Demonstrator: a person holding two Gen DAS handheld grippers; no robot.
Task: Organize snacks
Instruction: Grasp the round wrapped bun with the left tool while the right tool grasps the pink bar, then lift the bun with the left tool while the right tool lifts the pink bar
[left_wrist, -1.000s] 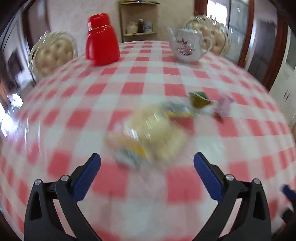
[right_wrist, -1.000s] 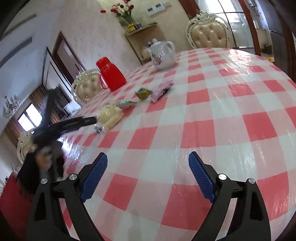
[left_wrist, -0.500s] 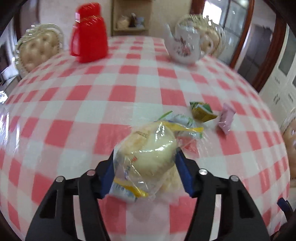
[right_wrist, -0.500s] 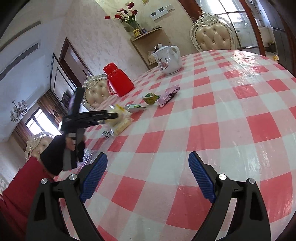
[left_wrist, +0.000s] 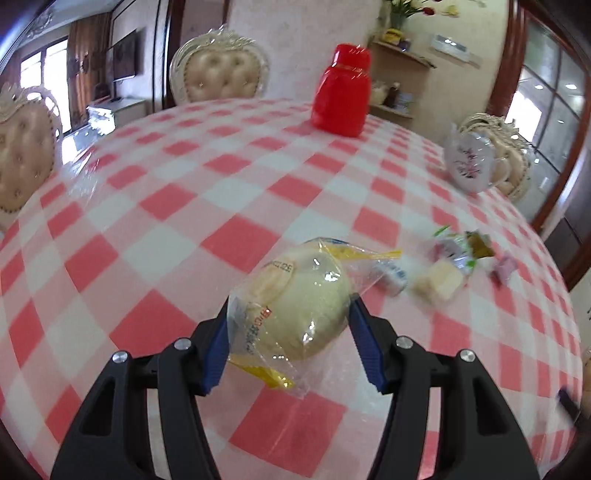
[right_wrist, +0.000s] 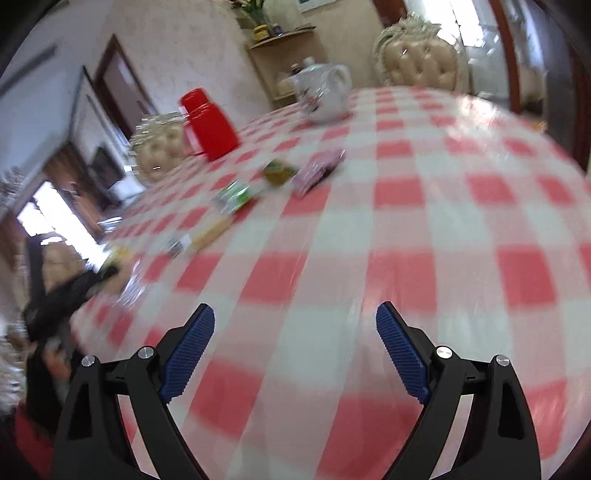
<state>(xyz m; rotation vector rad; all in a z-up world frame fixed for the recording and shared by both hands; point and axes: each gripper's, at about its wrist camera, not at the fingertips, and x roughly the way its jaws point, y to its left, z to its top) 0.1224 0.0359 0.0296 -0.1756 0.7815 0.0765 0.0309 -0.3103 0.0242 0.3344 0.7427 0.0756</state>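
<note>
The left gripper (left_wrist: 288, 328) has its fingers clamped on a wrapped bun (left_wrist: 301, 306), opening slightly, above the checked worktop (left_wrist: 184, 221). Other snacks (left_wrist: 448, 264) lie at three o'clock. The right gripper (right_wrist: 295, 347) has its fingers apart, empty.

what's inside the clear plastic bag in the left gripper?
A pale round bun fills the clear plastic bag clamped in the left gripper. Yellow print and glare cover part of it; its underside is hidden.
</note>
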